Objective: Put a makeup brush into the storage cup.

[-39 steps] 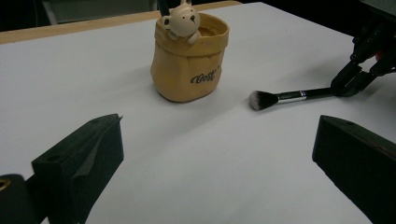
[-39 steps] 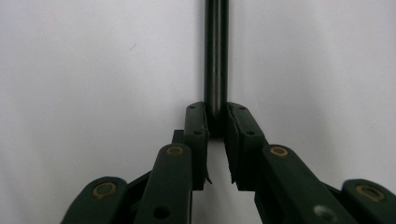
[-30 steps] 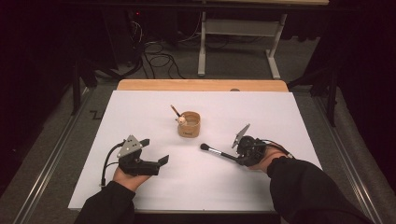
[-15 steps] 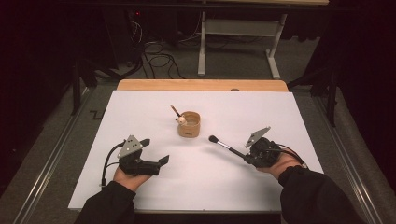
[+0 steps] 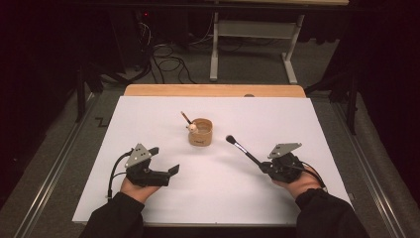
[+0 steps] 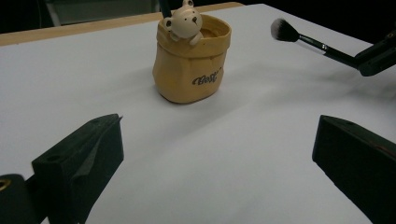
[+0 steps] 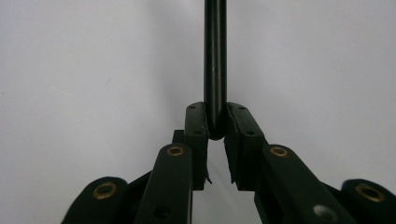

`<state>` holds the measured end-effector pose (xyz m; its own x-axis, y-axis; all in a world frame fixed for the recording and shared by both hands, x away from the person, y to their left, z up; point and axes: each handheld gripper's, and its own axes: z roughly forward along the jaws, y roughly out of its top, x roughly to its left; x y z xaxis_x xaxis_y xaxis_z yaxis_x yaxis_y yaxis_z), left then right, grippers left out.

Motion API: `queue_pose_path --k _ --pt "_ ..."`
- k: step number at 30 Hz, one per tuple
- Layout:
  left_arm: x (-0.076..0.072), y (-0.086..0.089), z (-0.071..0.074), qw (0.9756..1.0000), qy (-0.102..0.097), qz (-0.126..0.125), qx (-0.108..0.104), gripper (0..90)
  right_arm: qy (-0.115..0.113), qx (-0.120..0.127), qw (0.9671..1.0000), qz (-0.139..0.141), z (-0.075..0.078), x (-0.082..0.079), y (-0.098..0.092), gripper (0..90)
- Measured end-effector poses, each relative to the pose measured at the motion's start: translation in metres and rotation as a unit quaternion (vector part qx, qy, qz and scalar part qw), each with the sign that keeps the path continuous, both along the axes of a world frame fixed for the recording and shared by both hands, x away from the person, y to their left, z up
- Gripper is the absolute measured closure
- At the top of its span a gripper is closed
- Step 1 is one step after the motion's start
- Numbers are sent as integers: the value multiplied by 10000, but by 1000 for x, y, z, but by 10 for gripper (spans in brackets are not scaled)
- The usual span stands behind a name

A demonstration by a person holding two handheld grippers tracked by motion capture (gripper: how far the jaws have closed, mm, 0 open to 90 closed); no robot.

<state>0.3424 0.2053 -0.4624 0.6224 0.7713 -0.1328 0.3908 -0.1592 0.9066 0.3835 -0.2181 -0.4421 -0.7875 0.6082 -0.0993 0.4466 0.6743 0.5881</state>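
White table | tan cup ahead of both fingers, one brush already inside | black makeup brush pinched at handle end by right gripper, not yet in cup | left gripper fingers spread, empty, resting.

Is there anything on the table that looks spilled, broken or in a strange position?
Nothing stands out. The yellow cup stands upright on the white table with no spill around it. The right gripper holds the brush by the handle's very end, head up and off the table. The left gripper rests open and empty.
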Motion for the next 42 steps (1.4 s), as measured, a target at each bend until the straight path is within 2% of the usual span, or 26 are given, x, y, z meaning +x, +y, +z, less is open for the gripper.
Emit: queue_pose_path --k 6,8,10,15,19,22,23,30,38,42 --pt "1 1 0 10000 5 9 -3 26 -139 243 9993 -261 -6 0 -7 807" --pt "1 1 0 10000 5 12 2 26 -245 444 9980 -387 -9 -1 -9 807" --pt "1 1 0 10000 -7 11 9 31 -339 498 9972 -445 -12 -3 -10 807" --pt "1 1 0 10000 -28 53 11 31 -575 978 9907 -749 -20 -8 -12 807" --pt "2 1 -1 10000 -13 73 -4 31 -808 1033 9890 -679 -20 -14 -9 807" --pt "2 1 -1 10000 -6 55 12 31 -851 1202 9865 -717 -22 -16 -9 806" --pt "2 1 -1 10000 -5 65 -11 31 -823 1160 9873 -712 -23 -17 -9 807" --pt "3 1 -1 10000 11 62 -12 31 -891 1310 9842 -785 -24 -21 -13 806" --pt "3 1 -1 10000 15 51 -23 31 -1106 1673 9751 -944 -24 -26 -21 806" --pt "3 1 -1 10000 20 43 -32 31 -1323 1860 9692 -927 -22 -28 -23 806"
